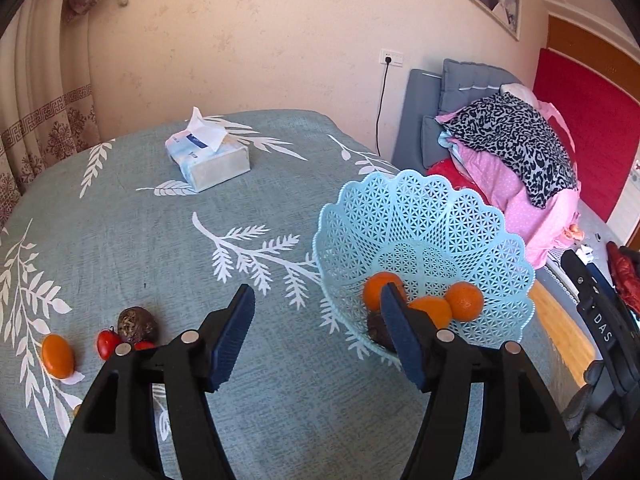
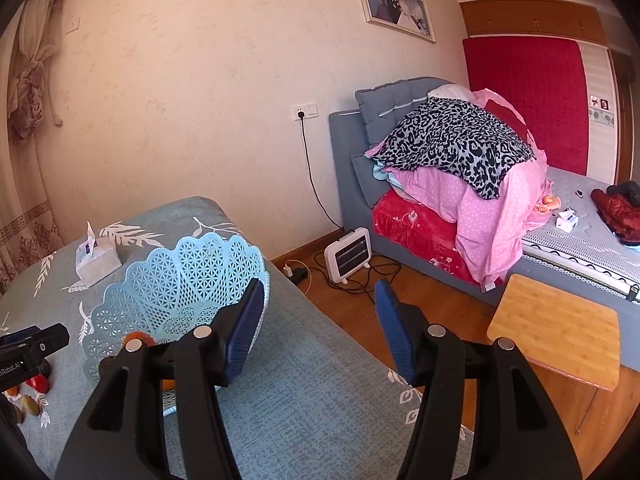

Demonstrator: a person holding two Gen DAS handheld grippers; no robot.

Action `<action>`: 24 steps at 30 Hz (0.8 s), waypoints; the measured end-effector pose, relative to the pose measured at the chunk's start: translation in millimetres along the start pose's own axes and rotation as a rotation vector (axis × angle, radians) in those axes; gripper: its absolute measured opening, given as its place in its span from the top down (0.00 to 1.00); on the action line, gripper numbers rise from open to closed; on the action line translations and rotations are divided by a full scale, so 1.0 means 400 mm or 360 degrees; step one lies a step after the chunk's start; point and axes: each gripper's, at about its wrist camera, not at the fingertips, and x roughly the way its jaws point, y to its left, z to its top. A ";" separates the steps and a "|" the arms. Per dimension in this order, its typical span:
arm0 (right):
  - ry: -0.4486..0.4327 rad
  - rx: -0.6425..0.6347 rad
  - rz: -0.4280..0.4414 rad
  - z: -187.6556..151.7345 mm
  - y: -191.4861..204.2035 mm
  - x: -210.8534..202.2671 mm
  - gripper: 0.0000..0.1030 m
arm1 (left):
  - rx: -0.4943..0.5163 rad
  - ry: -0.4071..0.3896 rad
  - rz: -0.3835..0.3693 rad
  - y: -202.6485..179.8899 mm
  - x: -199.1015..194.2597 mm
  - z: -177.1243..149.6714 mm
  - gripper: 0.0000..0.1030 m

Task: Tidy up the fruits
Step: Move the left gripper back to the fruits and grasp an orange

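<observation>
We see a table covered with a grey-blue cloth (image 1: 280,400) printed with white leaf sprays. On it, toward the far side, lies a soft pack of tissues (image 1: 208,160) with one sheet sticking up. Near the right edge stands a pale blue lattice basket (image 1: 424,216) with a scalloped rim, tilted. At the near left, straight on the cloth, lie an orange (image 1: 58,356), a small red tomato (image 1: 107,343) and a dark, wrinkled round fruit (image 1: 137,324), the tomato just beside the dark fruit and the orange a little apart to their left
</observation>
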 end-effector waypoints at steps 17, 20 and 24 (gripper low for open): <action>0.0014 -0.0128 0.0078 -0.027 0.071 -0.028 0.42 | -0.0175 0.0021 0.0184 0.152 -0.045 -0.060 0.36; 0.0031 -0.0165 0.0108 -0.037 0.096 -0.031 0.42 | -0.0210 0.0021 0.0211 0.182 -0.057 -0.073 0.35; 0.0052 -0.0209 0.0158 -0.046 0.124 -0.039 0.42 | -0.0277 0.0027 0.0251 0.238 -0.073 -0.094 0.35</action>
